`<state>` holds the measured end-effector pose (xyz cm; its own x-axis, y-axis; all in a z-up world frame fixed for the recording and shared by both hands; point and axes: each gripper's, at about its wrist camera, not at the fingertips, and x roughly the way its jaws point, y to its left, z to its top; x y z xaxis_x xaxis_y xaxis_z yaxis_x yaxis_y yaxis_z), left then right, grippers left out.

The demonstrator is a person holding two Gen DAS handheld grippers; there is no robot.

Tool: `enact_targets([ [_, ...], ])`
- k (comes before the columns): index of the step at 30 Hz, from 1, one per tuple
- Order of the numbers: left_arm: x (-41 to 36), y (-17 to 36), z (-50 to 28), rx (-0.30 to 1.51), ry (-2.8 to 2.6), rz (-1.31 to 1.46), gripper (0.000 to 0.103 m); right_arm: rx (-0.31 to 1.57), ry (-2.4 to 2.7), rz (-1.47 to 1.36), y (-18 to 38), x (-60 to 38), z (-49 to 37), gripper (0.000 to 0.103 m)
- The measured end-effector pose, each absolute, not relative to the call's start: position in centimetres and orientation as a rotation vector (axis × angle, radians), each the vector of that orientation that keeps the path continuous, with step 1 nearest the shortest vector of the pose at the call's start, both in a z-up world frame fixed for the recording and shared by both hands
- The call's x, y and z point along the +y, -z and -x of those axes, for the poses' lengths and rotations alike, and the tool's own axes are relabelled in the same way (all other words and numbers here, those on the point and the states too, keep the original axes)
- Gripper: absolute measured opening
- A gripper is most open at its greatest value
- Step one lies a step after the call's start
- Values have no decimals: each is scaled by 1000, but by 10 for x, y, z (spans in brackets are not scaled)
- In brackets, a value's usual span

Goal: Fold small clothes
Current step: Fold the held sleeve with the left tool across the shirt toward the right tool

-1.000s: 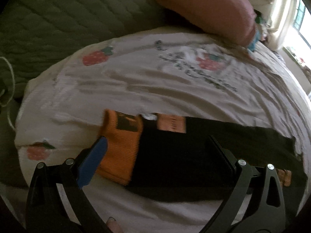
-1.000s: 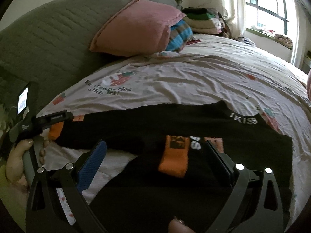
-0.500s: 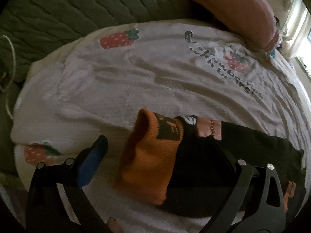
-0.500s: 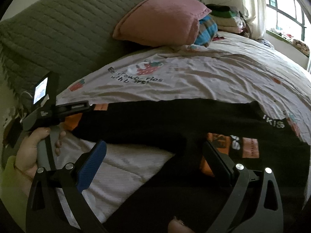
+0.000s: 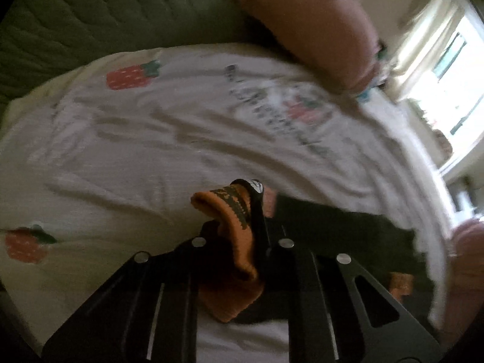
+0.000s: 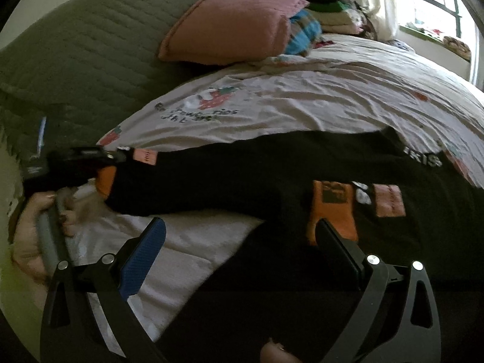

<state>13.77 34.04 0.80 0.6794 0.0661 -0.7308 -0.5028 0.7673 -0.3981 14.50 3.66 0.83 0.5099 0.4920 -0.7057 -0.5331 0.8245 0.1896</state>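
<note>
A black garment point(image 6: 272, 175) with orange ribbed cuffs lies spread on the strawberry-print sheet point(image 6: 317, 103). My left gripper point(image 5: 239, 224) is shut on the orange cuff point(image 5: 236, 242) of one sleeve, with the black sleeve point(image 5: 338, 227) trailing right. In the right wrist view the same left gripper point(image 6: 90, 163) holds that cuff at the far left. My right gripper point(image 6: 242, 242) is open above the garment's near part, next to the other orange cuff point(image 6: 331, 214) folded onto the body.
A pink pillow point(image 6: 230, 21) leans on the green quilted headboard point(image 6: 75, 51) at the back. Folded clothes point(image 6: 326, 12) are stacked by the window point(image 6: 429, 0). The bed's left edge is close to my left hand.
My left gripper has closed on the orange sleeve cuff, which lay between its open fingers before. My right gripper has stayed open and shifted slightly over the garment.
</note>
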Motion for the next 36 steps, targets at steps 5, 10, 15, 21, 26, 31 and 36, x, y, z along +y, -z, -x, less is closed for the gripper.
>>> enact_targets([
  [5,327,-26,-135,703,-281,625,6,817,-561,37,-8,15,-146,98],
  [10,311,-44,-132,644,-161,658,6,812,-511,7,-9,-10,-147,98],
  [15,294,-58,-133,601,-80,664,6,814,-471,-30,-11,-38,-147,98],
  [21,269,-69,-135,583,-17,656,6,800,-426,-73,-15,-69,-143,98],
  [26,244,-75,-142,595,35,643,6,787,-406,-98,-19,-91,-138,98],
  [31,220,-81,-150,616,71,624,6,775,-391,-128,-22,-109,-136,98],
  [36,200,-83,-159,643,92,609,6,766,-379,-161,-24,-127,-136,98],
])
